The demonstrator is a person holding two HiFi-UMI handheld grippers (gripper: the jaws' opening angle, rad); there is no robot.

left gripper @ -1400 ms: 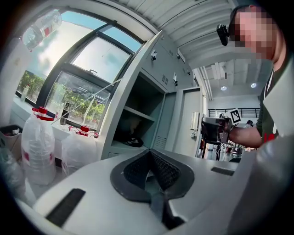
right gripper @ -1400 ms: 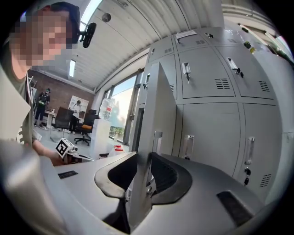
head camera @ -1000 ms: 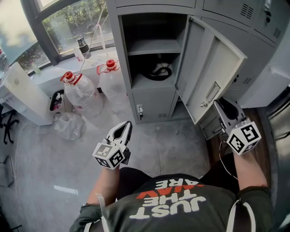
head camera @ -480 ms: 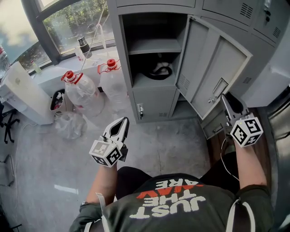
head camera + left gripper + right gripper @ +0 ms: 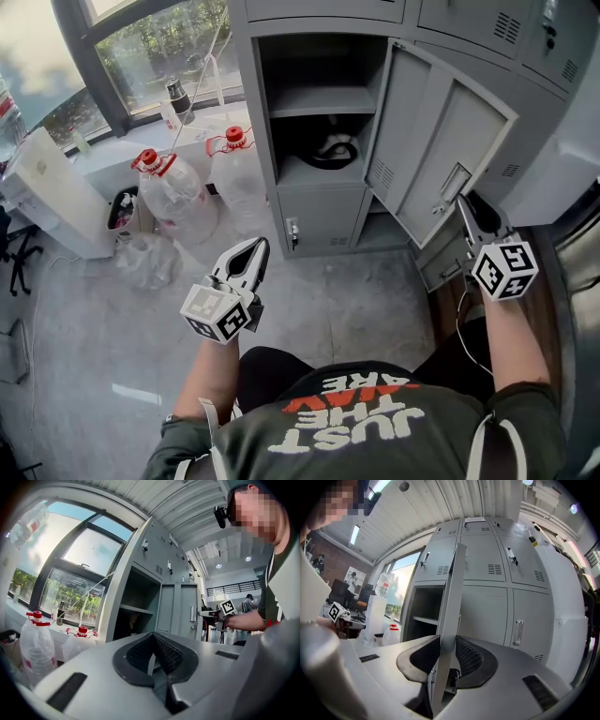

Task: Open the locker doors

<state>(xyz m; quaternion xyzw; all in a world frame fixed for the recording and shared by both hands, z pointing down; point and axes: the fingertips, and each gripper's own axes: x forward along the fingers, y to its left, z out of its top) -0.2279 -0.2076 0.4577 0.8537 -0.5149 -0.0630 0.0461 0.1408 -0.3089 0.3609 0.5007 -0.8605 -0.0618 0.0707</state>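
Jugs two, held locker door one

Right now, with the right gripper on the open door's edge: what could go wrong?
1. The right gripper clamps only the thin edge of the locker door. A pull off the hinge's arc could make the pads slip off.
2. Swung further, the door may bang into the shut lockers behind it.
3. The left gripper hangs shut and free, so nothing else steadies the door.
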